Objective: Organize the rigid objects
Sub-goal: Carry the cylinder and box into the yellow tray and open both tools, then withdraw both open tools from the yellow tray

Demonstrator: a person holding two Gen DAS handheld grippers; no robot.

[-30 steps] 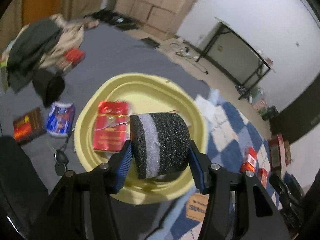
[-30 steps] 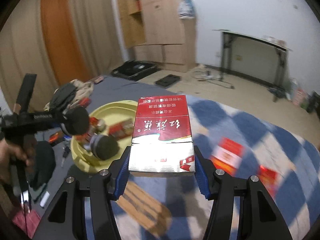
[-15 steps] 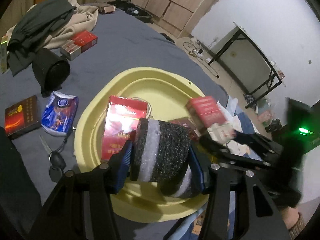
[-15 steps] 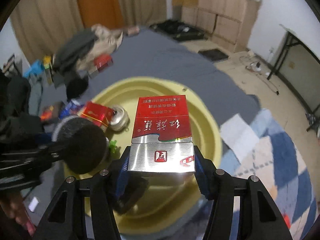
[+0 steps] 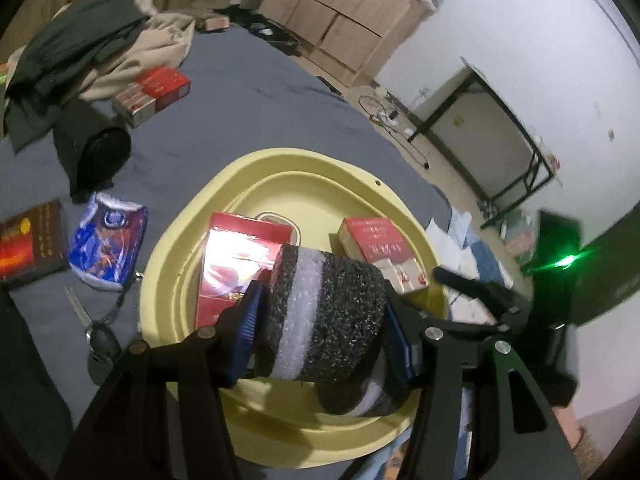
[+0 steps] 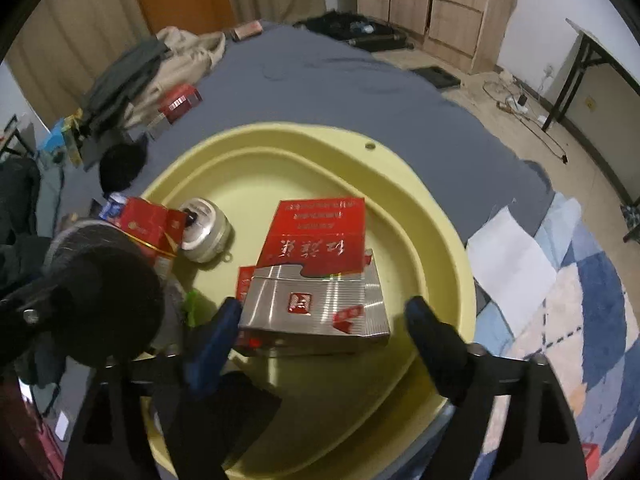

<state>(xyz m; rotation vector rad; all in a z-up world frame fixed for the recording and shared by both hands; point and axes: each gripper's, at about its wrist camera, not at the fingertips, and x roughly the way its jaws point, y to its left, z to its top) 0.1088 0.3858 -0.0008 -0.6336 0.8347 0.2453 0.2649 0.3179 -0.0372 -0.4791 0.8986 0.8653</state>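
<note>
Big yellow basin (image 6: pixel 420 184) sits on the grey bedspread (image 5: pixel 248 92), near its edge by the blue checked rug (image 6: pixel 580 280). Inside it, toward the right rim, lies the red and silver carton (image 6: pixel 316 280), and the right gripper (image 6: pixel 320 320) stands spread wide around it, right finger clear of it. Over the basin's near rim, the left gripper (image 5: pixel 320 312) clamps a black and white foam roller (image 5: pixel 324 312). A red box (image 5: pixel 236 256) lies on the basin floor behind it.

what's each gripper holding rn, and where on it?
Left gripper: shut on the foam roll, pads on its two flat ends. Right gripper: open, holding nothing; cigarette carton in the yellow basin.
</note>
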